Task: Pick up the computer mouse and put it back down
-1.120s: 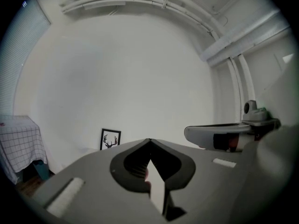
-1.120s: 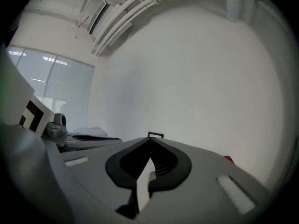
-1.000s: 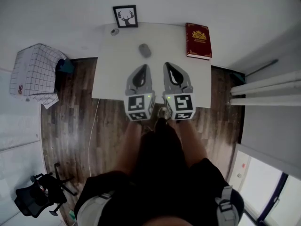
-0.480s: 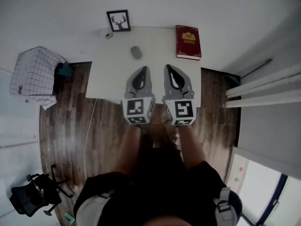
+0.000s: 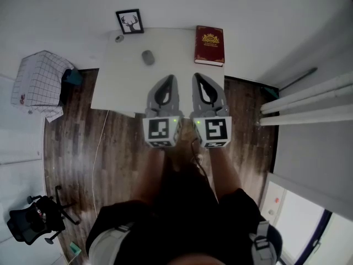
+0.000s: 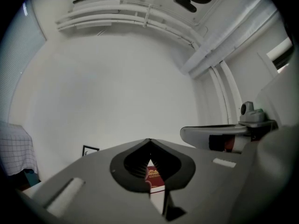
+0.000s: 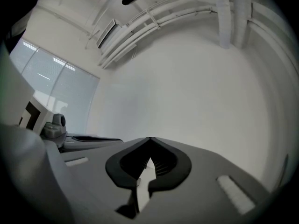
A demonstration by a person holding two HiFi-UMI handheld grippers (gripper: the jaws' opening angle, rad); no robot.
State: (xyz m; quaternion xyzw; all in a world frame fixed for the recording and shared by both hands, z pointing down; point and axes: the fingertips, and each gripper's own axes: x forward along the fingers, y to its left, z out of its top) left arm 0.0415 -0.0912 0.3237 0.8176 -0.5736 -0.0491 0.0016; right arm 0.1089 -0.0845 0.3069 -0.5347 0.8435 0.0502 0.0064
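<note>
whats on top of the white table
On the table lie a grey mouse, a red book, a framed deer picture at the back and a small round object beside it. The left gripper and right gripper cover part of the near edge.

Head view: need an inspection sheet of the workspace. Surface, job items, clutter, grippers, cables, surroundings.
Surface: white table, mostly bare.
Job's things: grey computer mouse lies on the table, apart from both grippers.
Clutter: red book at the far right corner; framed deer picture at the far left edge; small round object beside it, too small to identify.
Grippers: left gripper and right gripper side by side over the table's near part, jaws together, nothing held.
Cables: thin white cable on the wood floor.
Surroundings: checked cloth, office chair, white pipes.
</note>
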